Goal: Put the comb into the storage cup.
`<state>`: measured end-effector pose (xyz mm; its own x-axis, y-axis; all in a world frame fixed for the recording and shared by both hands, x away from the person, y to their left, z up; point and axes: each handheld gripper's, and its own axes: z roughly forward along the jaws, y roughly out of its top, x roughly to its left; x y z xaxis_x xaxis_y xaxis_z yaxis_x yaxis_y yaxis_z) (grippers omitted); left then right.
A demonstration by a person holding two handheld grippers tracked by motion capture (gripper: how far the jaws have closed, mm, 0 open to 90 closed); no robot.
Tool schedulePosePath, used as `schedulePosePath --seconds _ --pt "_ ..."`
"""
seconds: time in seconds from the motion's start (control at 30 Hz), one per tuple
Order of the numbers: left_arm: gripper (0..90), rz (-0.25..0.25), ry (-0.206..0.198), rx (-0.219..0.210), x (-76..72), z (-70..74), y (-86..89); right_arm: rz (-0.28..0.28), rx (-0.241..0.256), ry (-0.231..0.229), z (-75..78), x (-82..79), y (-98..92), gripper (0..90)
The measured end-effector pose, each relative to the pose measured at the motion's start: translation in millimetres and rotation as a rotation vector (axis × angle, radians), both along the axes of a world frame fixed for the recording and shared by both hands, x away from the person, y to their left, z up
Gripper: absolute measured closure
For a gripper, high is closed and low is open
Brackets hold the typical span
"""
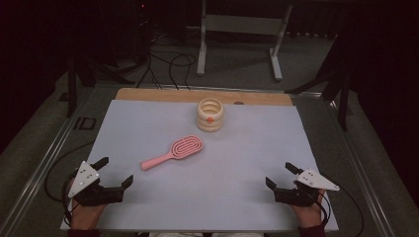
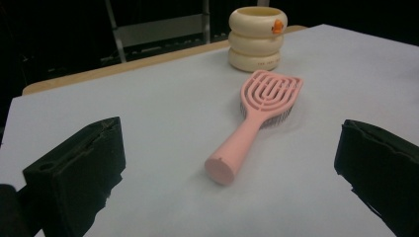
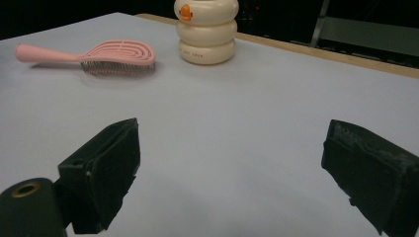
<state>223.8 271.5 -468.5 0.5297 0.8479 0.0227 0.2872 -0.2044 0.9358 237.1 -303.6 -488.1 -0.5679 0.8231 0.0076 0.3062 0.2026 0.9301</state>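
Pink hairbrush (image 2: 261,119) lies ahead of the left gripper (image 1: 113,173), handle toward its spread, empty jaws; right gripper (image 1: 280,175) likewise released.

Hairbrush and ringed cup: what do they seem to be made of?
Hairbrush: looks like moulded pink plastic, matte, with an open slotted back and dark bristles beneath. Ringed cup: cream, smooth, slightly glossy, probably plastic or silicone; ceramic can't be ruled out.

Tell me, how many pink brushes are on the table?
1. The pink brush lies bristles down mid-table, in front of the cream cup, handle toward the left claw.
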Motion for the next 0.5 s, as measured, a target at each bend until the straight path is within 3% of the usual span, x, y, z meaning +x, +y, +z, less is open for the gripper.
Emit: schedulePosePath --seconds 0.5 --pt "0.0 -0.001 0.004 -0.010 0.0 -1.2 1.5 0.028 -0.011 0.003 -1.9 0.3 4.4 8.0"
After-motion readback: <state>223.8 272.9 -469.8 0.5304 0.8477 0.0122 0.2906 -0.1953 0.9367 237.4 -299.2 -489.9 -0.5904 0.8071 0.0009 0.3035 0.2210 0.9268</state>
